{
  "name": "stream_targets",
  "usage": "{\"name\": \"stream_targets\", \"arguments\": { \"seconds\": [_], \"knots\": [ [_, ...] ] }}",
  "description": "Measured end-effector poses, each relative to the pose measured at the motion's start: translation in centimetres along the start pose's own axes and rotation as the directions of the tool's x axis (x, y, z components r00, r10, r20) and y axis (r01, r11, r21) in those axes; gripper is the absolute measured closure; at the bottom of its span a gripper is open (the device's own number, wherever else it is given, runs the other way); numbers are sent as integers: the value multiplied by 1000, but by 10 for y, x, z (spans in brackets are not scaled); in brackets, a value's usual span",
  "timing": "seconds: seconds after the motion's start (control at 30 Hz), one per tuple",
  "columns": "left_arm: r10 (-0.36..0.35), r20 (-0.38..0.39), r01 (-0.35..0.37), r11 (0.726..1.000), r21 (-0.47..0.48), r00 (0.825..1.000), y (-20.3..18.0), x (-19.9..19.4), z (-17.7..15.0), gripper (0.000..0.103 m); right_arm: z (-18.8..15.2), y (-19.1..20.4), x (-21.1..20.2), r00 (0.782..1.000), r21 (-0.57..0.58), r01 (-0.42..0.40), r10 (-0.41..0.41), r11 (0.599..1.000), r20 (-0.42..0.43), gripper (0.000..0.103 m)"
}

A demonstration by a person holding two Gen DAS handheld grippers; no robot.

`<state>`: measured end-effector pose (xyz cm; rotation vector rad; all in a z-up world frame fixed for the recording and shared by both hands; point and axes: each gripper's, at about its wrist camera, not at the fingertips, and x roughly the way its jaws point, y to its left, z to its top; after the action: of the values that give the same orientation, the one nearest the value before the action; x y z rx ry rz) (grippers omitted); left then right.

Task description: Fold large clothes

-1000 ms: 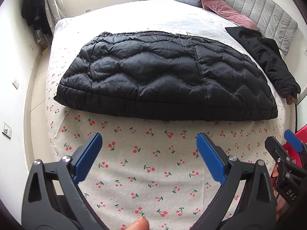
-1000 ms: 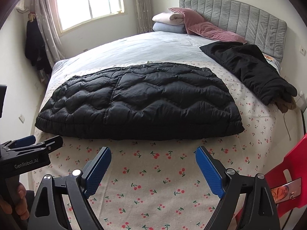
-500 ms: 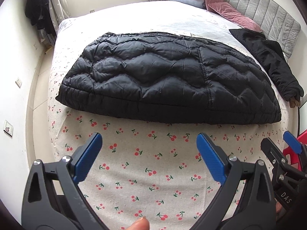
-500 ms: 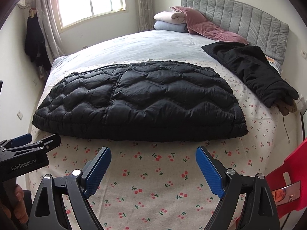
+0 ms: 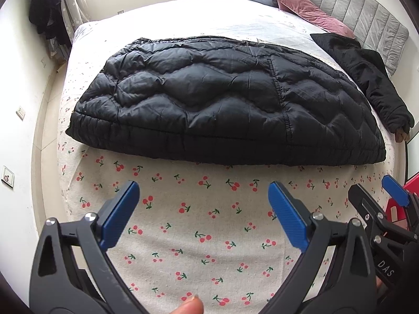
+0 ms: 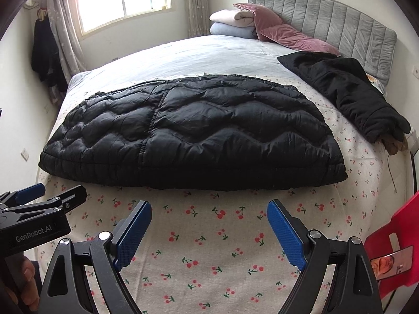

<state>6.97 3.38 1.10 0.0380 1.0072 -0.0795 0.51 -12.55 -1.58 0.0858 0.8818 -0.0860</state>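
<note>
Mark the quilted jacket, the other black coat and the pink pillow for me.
quilted jacket point(image 6: 209, 130), right wrist view, centre of its top panel
black coat point(image 6: 345, 91), right wrist view, mid-body
pink pillow point(image 6: 296, 38), right wrist view, flat face

Both wrist cameras look forward over the foot of the bed point(image 5: 209, 235), side by side. They share the black jacket point(image 6: 188, 130) and headboard point(image 6: 340, 26).
</note>
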Motion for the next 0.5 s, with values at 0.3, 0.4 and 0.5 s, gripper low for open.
{"name": "stream_targets", "arguments": {
  "seconds": [0.3,0.4,0.5],
  "knots": [
    [5,8,-5,1000,2,1000,-1,-6,2,5,0,2,-1,1000,-18,-5,5,1000,-3,12],
    [11,10,-11,1000,-2,1000,-3,-9,2,5,1,-1,-5,1000,-13,-1,1,1000,1,12],
    [24,25,-24,1000,0,999,-4,-14,0,5,1,-3,-8,1000,4,0,0,1000,10,12]
  ]
}}
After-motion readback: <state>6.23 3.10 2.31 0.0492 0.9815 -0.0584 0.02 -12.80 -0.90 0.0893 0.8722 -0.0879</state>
